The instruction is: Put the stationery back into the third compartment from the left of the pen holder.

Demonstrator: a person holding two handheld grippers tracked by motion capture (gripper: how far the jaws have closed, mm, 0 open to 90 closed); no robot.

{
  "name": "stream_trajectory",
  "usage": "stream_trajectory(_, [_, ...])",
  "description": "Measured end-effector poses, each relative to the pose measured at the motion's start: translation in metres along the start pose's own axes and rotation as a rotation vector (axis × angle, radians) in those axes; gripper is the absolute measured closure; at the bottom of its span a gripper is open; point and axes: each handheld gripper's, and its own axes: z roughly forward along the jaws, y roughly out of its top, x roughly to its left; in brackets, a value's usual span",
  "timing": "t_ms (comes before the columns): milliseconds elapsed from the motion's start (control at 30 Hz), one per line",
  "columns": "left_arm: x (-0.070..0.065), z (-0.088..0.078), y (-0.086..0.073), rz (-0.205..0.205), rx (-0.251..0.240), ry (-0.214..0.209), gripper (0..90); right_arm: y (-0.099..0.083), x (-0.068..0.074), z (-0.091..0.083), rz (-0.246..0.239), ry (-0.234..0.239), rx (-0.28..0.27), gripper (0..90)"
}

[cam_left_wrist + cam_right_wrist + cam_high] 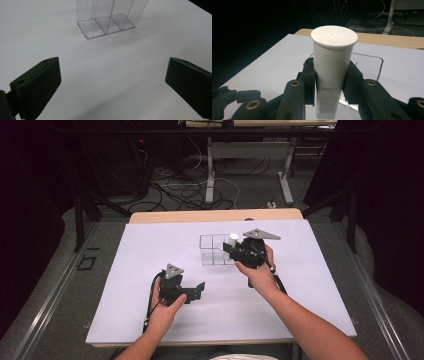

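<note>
Right tongs [231,247]: clenched on white tube [332,72], cap end up, pads pressed to both sides of tube below cap; printed text low on tube body. Held upright at clear divided holder [214,251], tube directly above or within its right end; exact compartment not discernible. Same holder visible behind and beneath tube in right gripper view, its rim just past right pad.

Left tongs [199,290]: released, jaws spread wide, nothing between them. Positioned nearer the person, well apart from right tongs, pointing toward clear holder [108,18]. Holder stands ahead of left tongs, three slots visible along its base, resting on white surface [150,245].

Surface: white sheet over wooden top, beneath both tongs.
</note>
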Motion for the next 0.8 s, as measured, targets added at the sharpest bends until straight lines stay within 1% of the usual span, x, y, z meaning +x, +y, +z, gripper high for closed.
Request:
stream_trajectory(67, [0.003,-0.001,0.000,0.008,0.003,-0.001,0.6,0.003,0.001,0.003,-0.010,-0.006,0.000,67.8])
stream_trajectory(100, [0.003,-0.001,0.000,0.008,0.003,-0.001,0.6,0.004,0.001,0.005,-0.020,-0.011,-0.003,67.8])
stream_trajectory(133, [0.004,0.000,-0.001,0.001,-0.002,-0.003,0.5,0.006,0.001,0.006,-0.016,-0.012,0.000,67.8])
stream_trajectory(167, [0.006,-0.001,-0.001,0.013,0.004,-0.003,0.5,0.007,0.001,0.007,-0.020,-0.014,0.001,67.8])
stream_trajectory(200, [0.006,-0.001,-0.001,0.013,0.004,-0.003,0.5,0.008,0.001,0.009,-0.025,-0.017,0.002,67.8])
stream_trajectory(267, [0.007,0.000,-0.002,0.007,-0.009,-0.001,0.6,0.010,0.001,0.013,-0.034,-0.025,-0.001,67.7])
stream_trajectory(300, [0.010,0.000,-0.002,0.017,-0.008,0.004,0.5,0.011,0.001,0.014,-0.039,-0.030,0.000,67.8])
stream_trajectory(333, [0.011,-0.001,-0.001,0.016,-0.004,0.002,0.6,0.011,0.001,0.016,-0.036,-0.030,0.004,67.7])
stream_trajectory(367, [0.011,-0.001,-0.002,0.011,-0.014,0.005,0.5,0.012,0.000,0.018,-0.047,-0.040,0.000,67.8])
stream_trajectory(400, [0.012,0.000,-0.002,0.003,-0.016,0.006,0.5,0.012,-0.001,0.020,-0.049,-0.044,-0.003,67.8])
stream_trajectory(433, [0.012,0.000,-0.002,0.003,-0.016,0.006,0.6,0.012,-0.001,0.020,-0.049,-0.044,-0.003,67.8])
stream_trajectory(467, [0.012,0.000,-0.002,0.004,-0.014,0.009,0.5,0.013,-0.003,0.024,-0.052,-0.056,0.004,67.7])
stream_trajectory(533, [0.014,0.000,-0.003,-0.004,-0.001,0.010,0.5,0.014,-0.005,0.028,-0.049,-0.065,0.005,67.7])
stream_trajectory(633, [0.015,0.000,-0.003,0.002,0.000,0.013,0.5,0.013,-0.008,0.033,-0.044,-0.082,0.015,67.8])
stream_trajectory(667, [0.015,0.000,-0.003,0.002,0.000,0.013,0.5,0.012,-0.009,0.036,-0.050,-0.091,0.012,67.7])
stream_trajectory(733, [0.015,0.001,-0.003,-0.008,-0.006,0.010,0.6,0.012,-0.011,0.039,-0.049,-0.102,0.021,67.8])
stream_trajectory(800, [0.015,0.001,-0.004,-0.006,-0.005,0.013,0.5,0.011,-0.014,0.042,-0.043,-0.115,0.026,67.7])
